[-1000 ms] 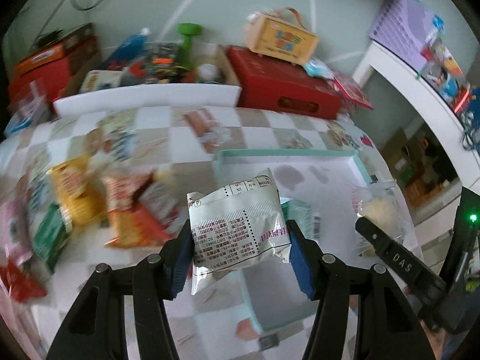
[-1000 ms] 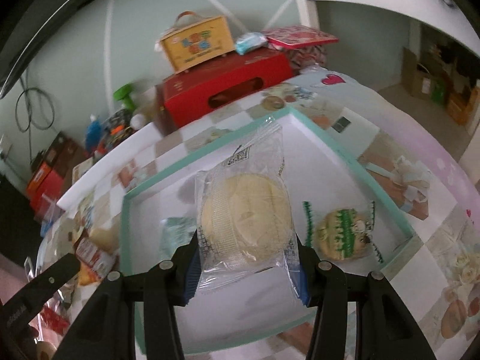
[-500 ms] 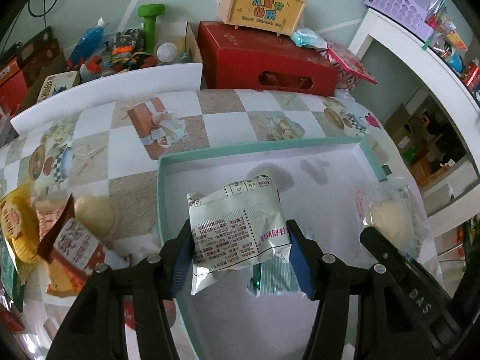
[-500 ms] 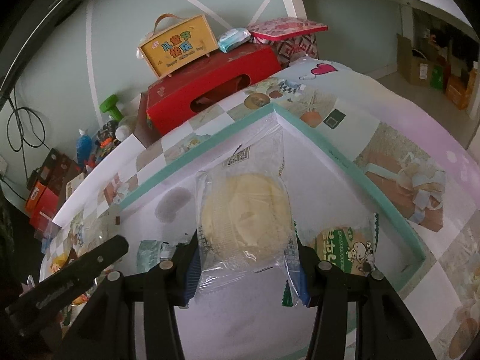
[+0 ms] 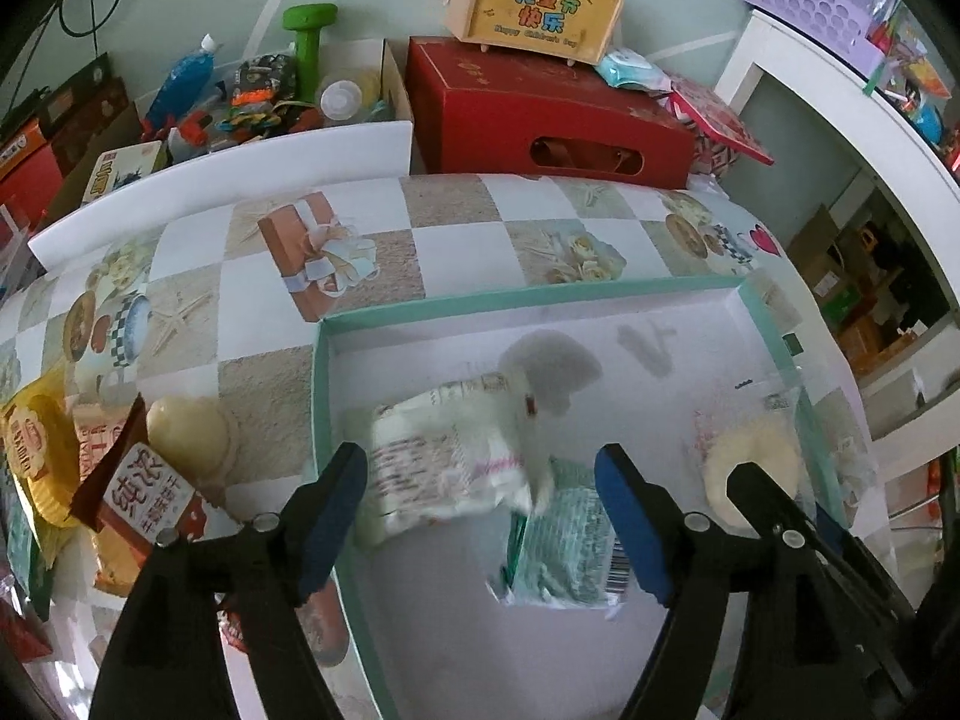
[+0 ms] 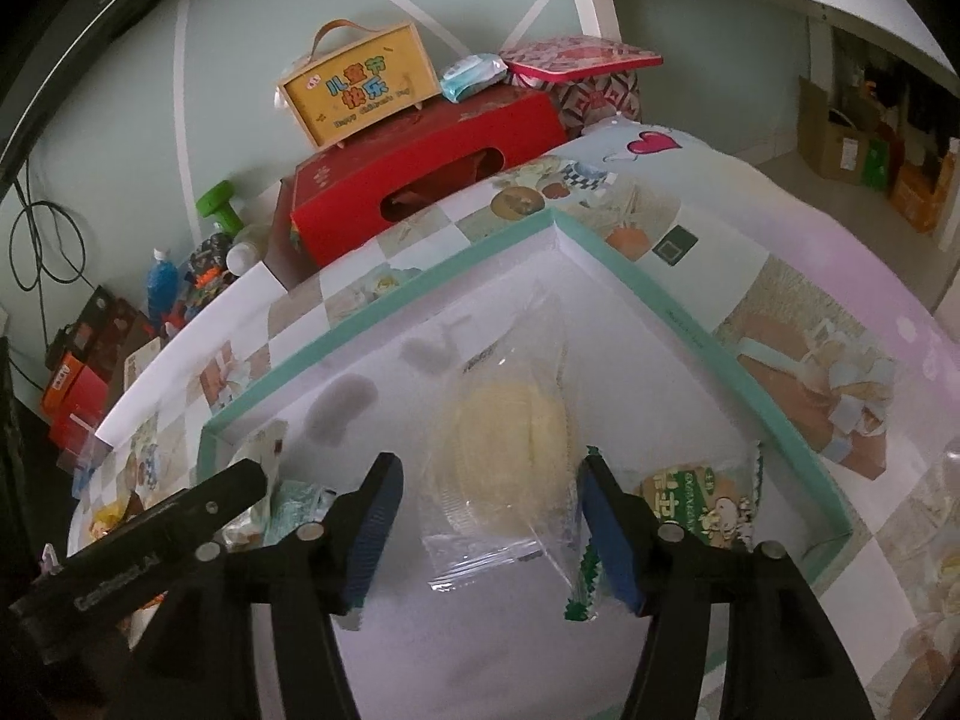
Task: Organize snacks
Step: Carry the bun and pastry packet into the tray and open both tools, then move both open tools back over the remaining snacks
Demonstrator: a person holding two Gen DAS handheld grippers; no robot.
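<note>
A: Left wrist view first. Where do things stand?

B: The left gripper [image 5: 480,516] hangs over the teal-rimmed tray [image 5: 318,396] with its fingers spread wide, touching nothing. Between them a silver snack packet [image 5: 450,456] shows blurred, apparently falling or just landed in the tray, partly over a green-printed packet [image 5: 564,552]. The round cake in clear wrap [image 5: 750,450] sits near the tray's right wall.

A: And what's left?

B: I'd judge a fair share: a pile of loose snacks [image 5: 120,480] lies on the worktop [image 5: 456,240] left of the tray.

A: Right wrist view?

B: The right gripper [image 6: 486,528] is also parted, its fingers clear of the cake in clear wrap [image 6: 504,450], which lies between them on the tray floor [image 6: 630,372]. A cow-printed packet [image 6: 702,504] lies just beside it.

A: Anything unclear?

B: The silver packet's print is smeared, and whether it rests flat I can't tell. The worktop pile is cut off at the frame edge, so no count.
</note>
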